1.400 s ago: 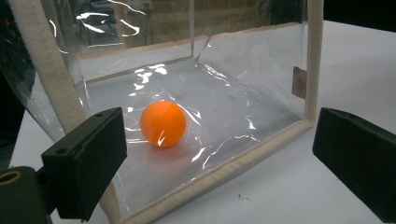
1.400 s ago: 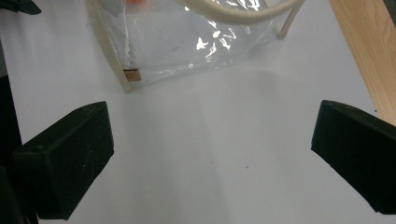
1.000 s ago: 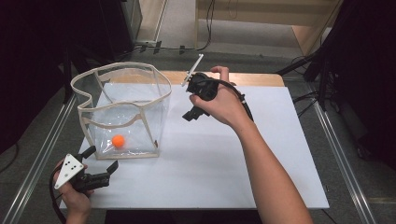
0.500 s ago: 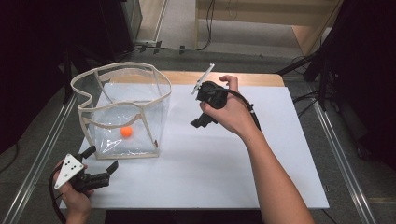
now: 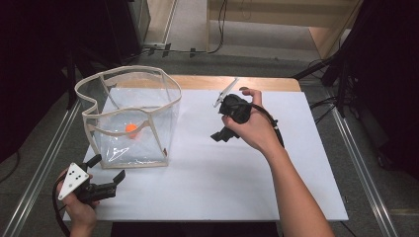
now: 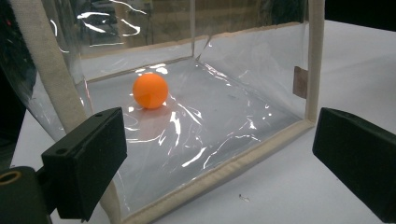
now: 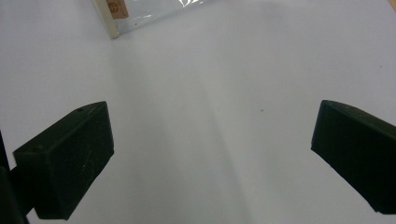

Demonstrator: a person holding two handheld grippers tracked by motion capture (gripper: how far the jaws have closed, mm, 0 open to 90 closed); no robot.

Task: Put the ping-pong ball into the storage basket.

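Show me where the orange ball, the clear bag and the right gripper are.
orange ball [image 6: 150,90], left gripper view, middle of the ball.
clear bag [image 5: 91,134], high view, cloth-trimmed front rim.
right gripper [image 5: 220,137], high view, between its jaw tips.

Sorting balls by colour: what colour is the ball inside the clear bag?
Orange ball, clearest in the left gripper view.

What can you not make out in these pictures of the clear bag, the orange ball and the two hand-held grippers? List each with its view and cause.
- Clear bag: right gripper view, cut off by the top edge; only a corner shows.
- Small brown tag on the bag: left gripper view, too blurred to read.
- Orange ball: high view, glare on the plastic blurs its outline.
- Right hand-held gripper: high view, the hand covers its body.
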